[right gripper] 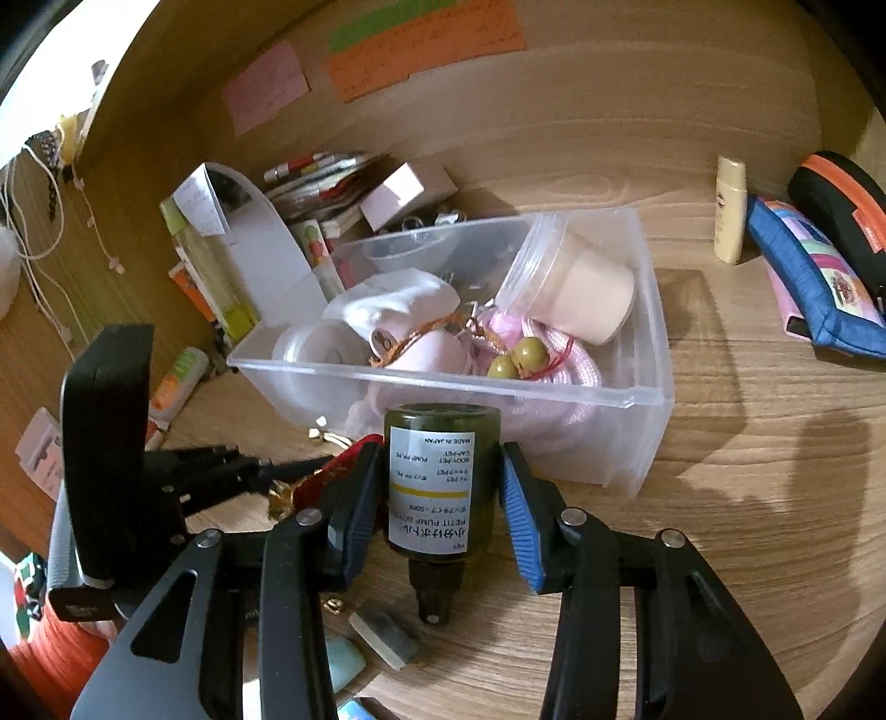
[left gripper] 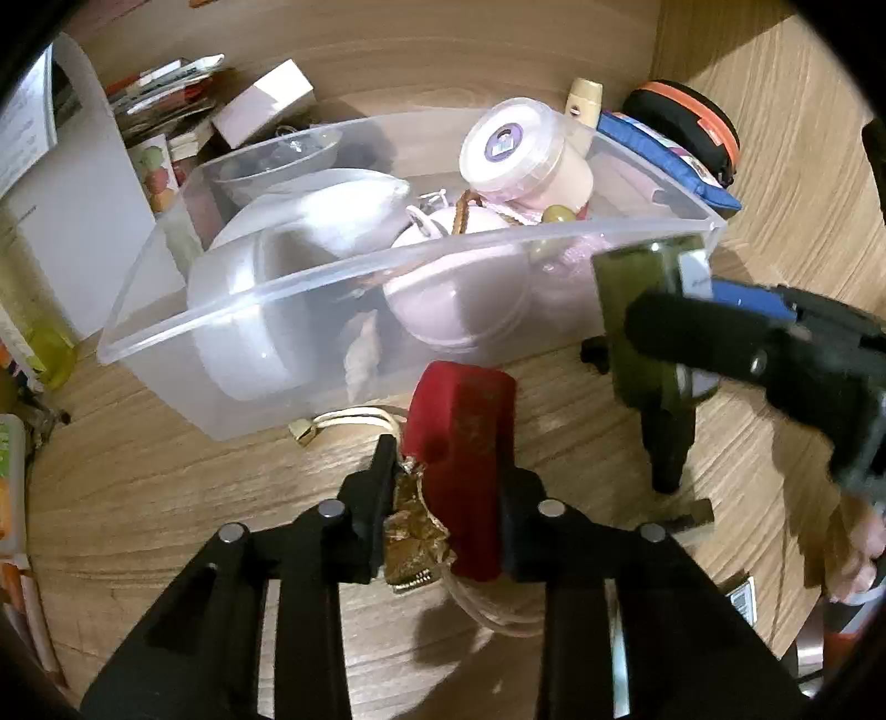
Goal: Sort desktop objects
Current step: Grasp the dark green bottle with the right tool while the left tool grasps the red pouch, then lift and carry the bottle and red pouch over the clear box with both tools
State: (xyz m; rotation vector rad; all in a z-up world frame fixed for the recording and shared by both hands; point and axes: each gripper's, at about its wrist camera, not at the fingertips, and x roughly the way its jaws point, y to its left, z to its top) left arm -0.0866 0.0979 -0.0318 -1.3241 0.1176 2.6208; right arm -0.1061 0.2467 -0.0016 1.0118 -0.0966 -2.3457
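My left gripper (left gripper: 448, 476) is shut on a red pouch (left gripper: 465, 443) with gold trim and cream cords, held just in front of the clear plastic bin (left gripper: 354, 266). My right gripper (right gripper: 443, 471) is shut on a small green pump bottle (right gripper: 440, 476), upside down with its nozzle toward me, near the bin's front right corner. The bottle also shows in the left wrist view (left gripper: 642, 310). The bin (right gripper: 637, 399) holds a white sock, a pink round case, a lidded cup (right gripper: 576, 288), pink cord and olive beads (right gripper: 515, 357).
Wooden desk with a back wall carrying sticky notes (right gripper: 426, 44). Books and a white box (right gripper: 410, 191) stand behind the bin. A cream tube (right gripper: 730, 207), blue pouch (right gripper: 808, 288) and black-orange case (right gripper: 847, 205) lie at right. Small erasers (right gripper: 382, 637) lie near me.
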